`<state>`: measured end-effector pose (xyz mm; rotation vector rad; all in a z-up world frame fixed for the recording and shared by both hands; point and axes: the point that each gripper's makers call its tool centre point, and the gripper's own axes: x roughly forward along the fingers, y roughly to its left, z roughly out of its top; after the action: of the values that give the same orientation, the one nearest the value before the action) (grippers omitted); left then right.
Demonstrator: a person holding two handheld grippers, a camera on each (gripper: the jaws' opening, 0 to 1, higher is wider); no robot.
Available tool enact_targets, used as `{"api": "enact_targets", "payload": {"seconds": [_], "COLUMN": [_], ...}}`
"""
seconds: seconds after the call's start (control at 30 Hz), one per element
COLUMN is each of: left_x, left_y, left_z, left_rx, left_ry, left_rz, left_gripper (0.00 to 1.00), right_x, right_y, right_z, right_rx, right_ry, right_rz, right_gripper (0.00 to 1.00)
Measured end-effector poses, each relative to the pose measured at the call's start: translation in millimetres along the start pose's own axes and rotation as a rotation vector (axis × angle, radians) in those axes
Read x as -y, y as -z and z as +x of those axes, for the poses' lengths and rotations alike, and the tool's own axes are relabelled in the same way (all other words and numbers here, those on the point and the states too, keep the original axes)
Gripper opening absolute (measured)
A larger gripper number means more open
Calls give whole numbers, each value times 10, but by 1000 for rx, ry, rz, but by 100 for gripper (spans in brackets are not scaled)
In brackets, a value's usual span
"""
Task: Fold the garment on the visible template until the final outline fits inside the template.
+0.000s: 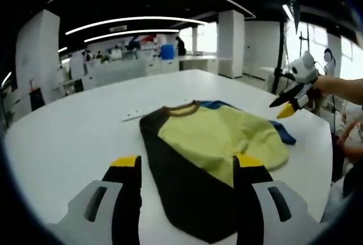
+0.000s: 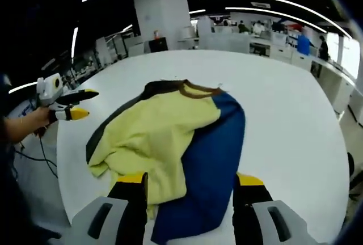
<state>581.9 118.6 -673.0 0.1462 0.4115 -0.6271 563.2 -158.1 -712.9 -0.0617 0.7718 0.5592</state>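
A garment (image 1: 210, 160) lies on a white desk (image 1: 68, 137), near the middle. In the left gripper view its near part is black, the middle part is yellow, and a small blue part shows at the far right side. A brown collar (image 1: 182, 108) is at the far end. The garment is loosely bunched, not flat. A thin white strip (image 1: 131, 114) lies on the desk just beside the collar; I cannot tell if it is the template.

The left claw (image 1: 187, 163) is wide open and holds nothing. Its two black jaws with yellow tips stand over the near edge of the garment, one jaw over bare desk, the other over the black and yellow cloth. I cannot tell if they touch the cloth.

In the right gripper view the right claw (image 2: 190, 181) is also wide open and empty, with the yellow and blue cloth between its jaws.

The right claw shows in the left gripper view too, held by a hand (image 1: 334, 85), above the far right edge of the desk, apart from the garment.

Behind the desk is a large office with white pillars and people far away.
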Motion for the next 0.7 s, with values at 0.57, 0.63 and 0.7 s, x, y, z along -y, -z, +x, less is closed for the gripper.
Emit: {"api": "enact_targets", "payload": {"seconds": [0.57, 0.63, 0.7], "left_x": [493, 560, 593], "left_y": [499, 547, 604], "left_z": [-207, -215, -215], "left_rx": [-75, -83, -101], "left_ry": [55, 64, 62], "left_rz": [2, 12, 24], "left_gripper": [47, 46, 44], "right_x": [-218, -241, -251], "right_y": [423, 489, 570], "right_z": [-108, -120, -131], "right_rx": [-8, -17, -33], "right_ry": [-29, -20, -5], "right_rz": [97, 93, 74], "right_gripper": [54, 53, 52]}}
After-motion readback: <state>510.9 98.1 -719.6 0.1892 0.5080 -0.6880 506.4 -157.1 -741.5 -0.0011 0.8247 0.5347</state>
